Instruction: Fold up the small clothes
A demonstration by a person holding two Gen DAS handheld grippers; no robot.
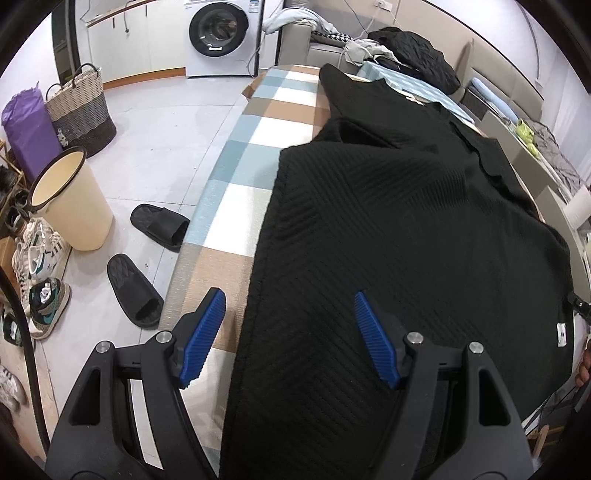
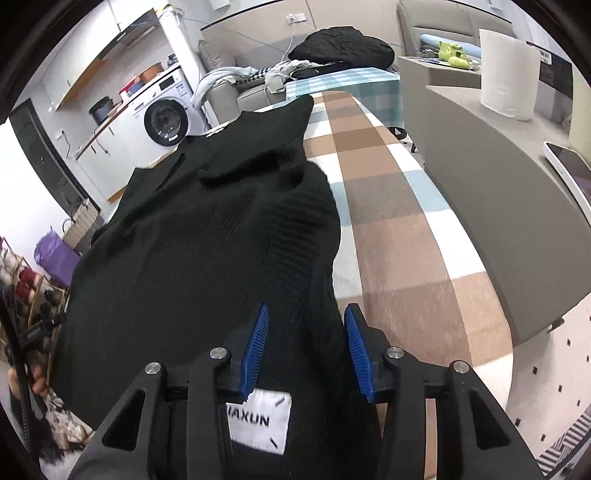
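Room: laundry/living space, white tile floor. Washing machine (image 1: 221, 35) against the far wall, woven basket (image 1: 82, 110) and cream bin (image 1: 74, 199) on the floor to the left, pair of black slides (image 1: 147, 254) beside the work surface, sneakers along the left edge. Grey sofa at the back is piled with clothes, including a black quilted jacket (image 2: 341, 46). Paper towel roll (image 2: 508, 75) stands on the grey counter to the right.

Surface: long narrow board under a checked cloth (image 2: 391, 206) in tan, blue and white.

Black ribbed garment (image 1: 406, 229) lies spread lengthwise on the cloth, one sleeve folded in over the body, near hem hanging toward the cameras. White label (image 2: 258, 419) at the near corner.

Left gripper (image 1: 288, 332): blue pads spread wide, straddling the garment's left edge. Left pad is over bare cloth, right pad over the fabric; no pinch visible.

Right gripper (image 2: 306, 350): jaws partly apart, a fold of the garment's right edge running between them, label just below the pads. Pads don't appear to press the fabric.
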